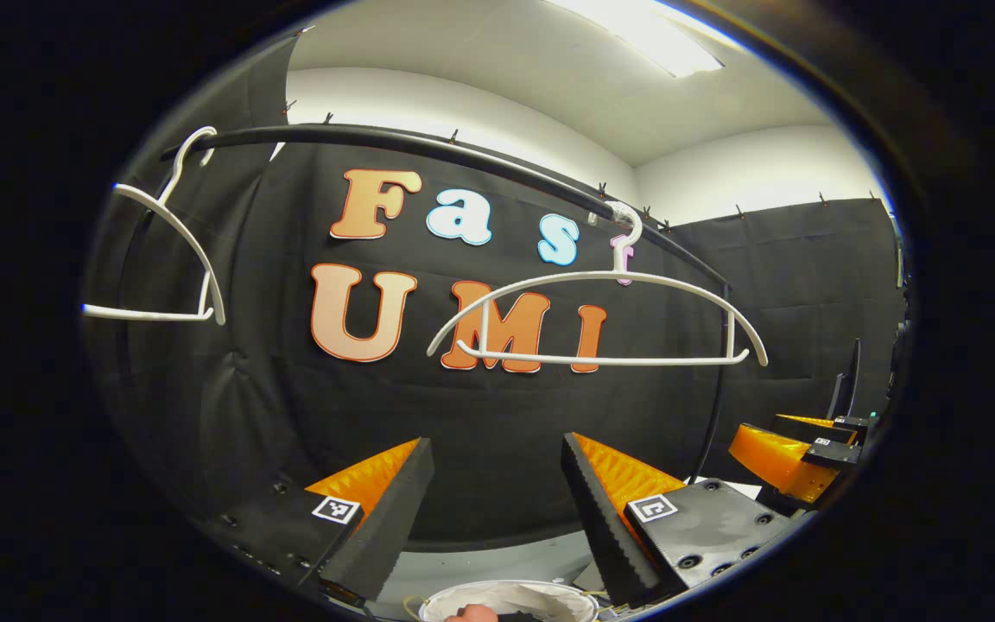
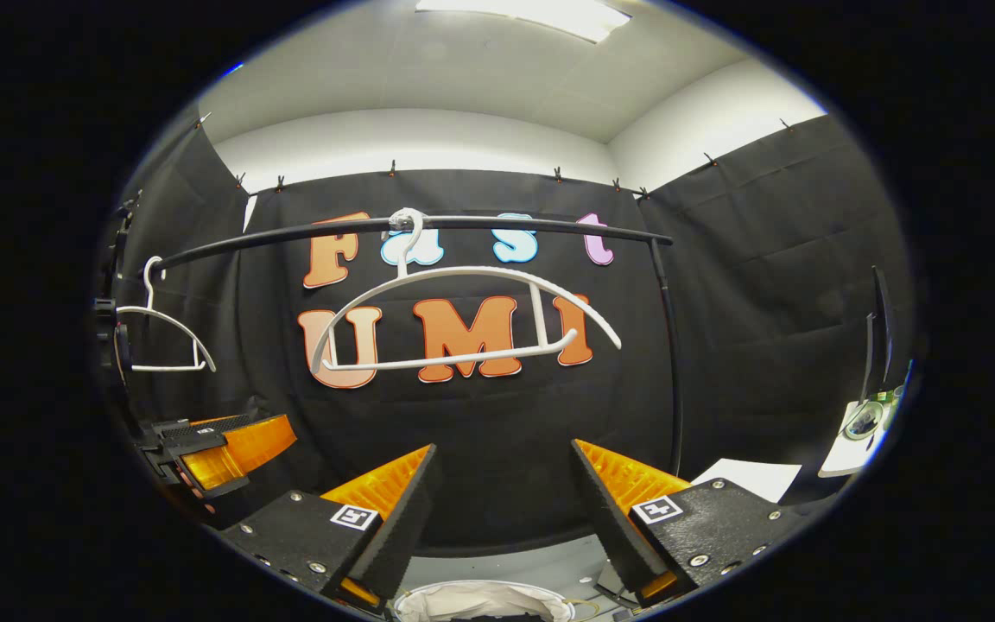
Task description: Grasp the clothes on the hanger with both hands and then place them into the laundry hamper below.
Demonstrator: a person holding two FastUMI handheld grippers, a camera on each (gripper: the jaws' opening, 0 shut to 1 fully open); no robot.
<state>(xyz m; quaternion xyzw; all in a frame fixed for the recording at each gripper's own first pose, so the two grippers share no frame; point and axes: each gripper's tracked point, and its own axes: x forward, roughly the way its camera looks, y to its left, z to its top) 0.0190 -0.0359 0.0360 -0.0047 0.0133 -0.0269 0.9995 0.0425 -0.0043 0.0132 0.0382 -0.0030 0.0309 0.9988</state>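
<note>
Two white hangers hang bare from a black rail point(image 1: 428, 142) in front of the booth's black cloth wall; in the left gripper view the nearer hanger point(image 1: 597, 321) hooks over the rail right of centre, and the farther hanger point(image 1: 171, 259) sits at the rail's left end, its outer arm cut off at the edge of the picture; in the right gripper view the nearer hanger point(image 2: 463, 315) hangs tilted, its right end lower, and the farther hanger point(image 2: 165, 333) is small and partly lost in shadow at the left. Left gripper point(image 1: 493, 510): fingers spread wide, nothing between them, black cloth visible through the gap. Right gripper point(image 2: 502, 514): fingers likewise wide apart and holding nothing; it also shows at the right edge of the left gripper view point(image 1: 795, 453), partly cut off, its fingers hard to make out there. Laundry hamper point(image 1: 510, 602): below and between the left gripper's fingers, with just the top of its white-lined rim in frame; something pinkish and something dark lie at that rim, too cropped to identify as clothes. In the right gripper view the hamper point(image 2: 480, 600) is again clipped by the lower edge, showing crumpled white lining; its contents cannot be told. Pale floor point(image 2: 549, 566) lies just beyond it.
</note>
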